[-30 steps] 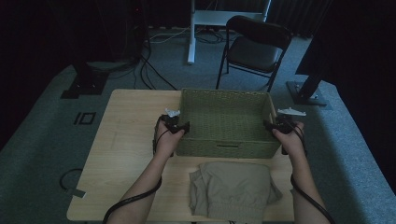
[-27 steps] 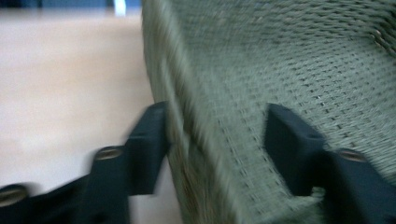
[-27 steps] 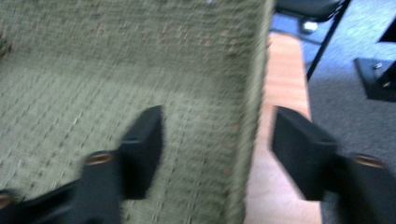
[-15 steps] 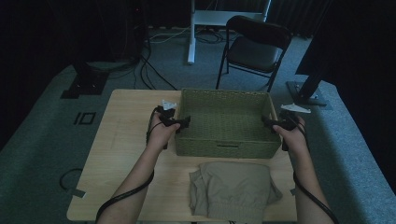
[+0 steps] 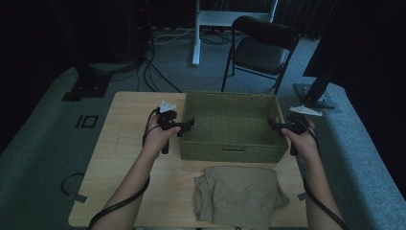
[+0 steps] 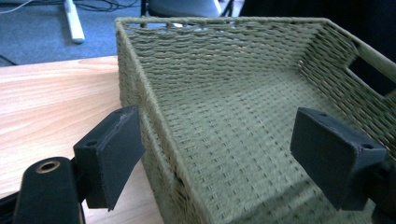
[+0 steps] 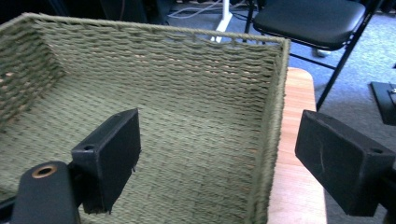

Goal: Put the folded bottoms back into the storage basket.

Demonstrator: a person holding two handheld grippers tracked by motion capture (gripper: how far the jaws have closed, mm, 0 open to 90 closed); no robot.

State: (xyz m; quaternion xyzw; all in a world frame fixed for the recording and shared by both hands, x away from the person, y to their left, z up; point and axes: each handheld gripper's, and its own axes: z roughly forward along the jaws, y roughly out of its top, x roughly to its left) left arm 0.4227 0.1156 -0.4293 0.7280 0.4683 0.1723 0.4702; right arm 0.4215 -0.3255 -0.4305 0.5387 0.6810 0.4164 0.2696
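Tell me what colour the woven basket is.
Olive green; the basket shows best in the left gripper view.

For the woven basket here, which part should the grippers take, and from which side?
Likely the woven basket is best taken by its two short end walls, one gripper per end, coming down from above. The left gripper and right gripper already straddle those thin upright rims, jaws open.

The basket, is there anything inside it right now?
No, the basket shows only its bare woven floor, and the folded cloth lies on the table in front of it.
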